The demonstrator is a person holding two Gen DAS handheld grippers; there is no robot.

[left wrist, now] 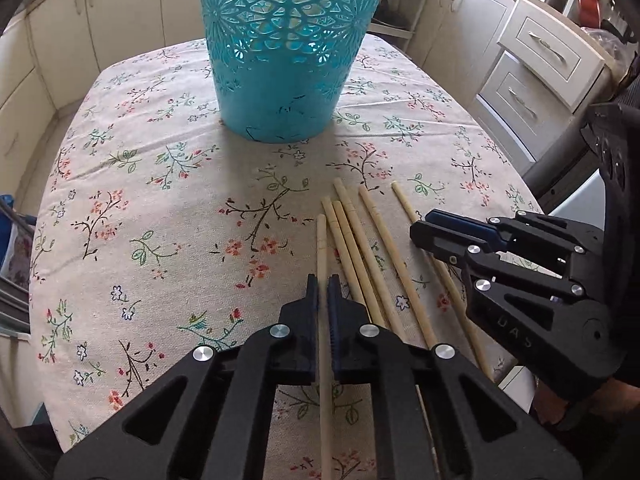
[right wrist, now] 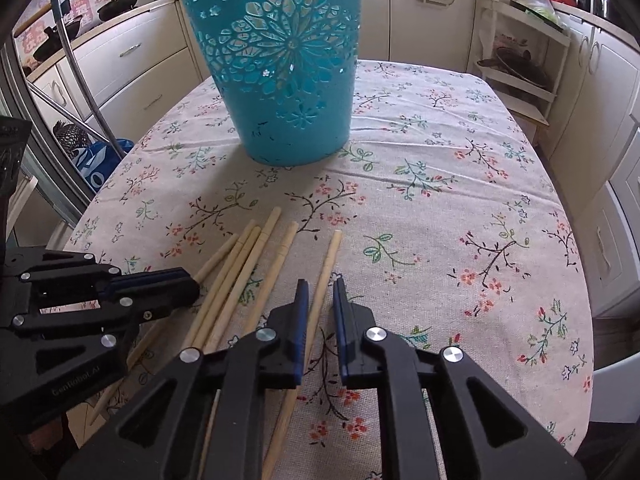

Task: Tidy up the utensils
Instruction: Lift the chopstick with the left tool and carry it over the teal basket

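Low over the tablecloth, left tool pinches one chopstick; right tool narrowly straddles another chopstick.

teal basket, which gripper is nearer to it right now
Left, though only slightly. The left gripper, shut on a chopstick, sits in front of the teal basket. The right gripper, jaws parted around another chopstick, looks marginally farther back.

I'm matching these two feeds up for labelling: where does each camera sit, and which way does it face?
Left wrist: on the left tongs, looking forward over wooden chopsticks to the tall perforated turquoise plastic basket; right tongs at right.
Right wrist: on the right tongs, same heading; left tongs at left.
Shared: basket, chopsticks, floral tablecloth.
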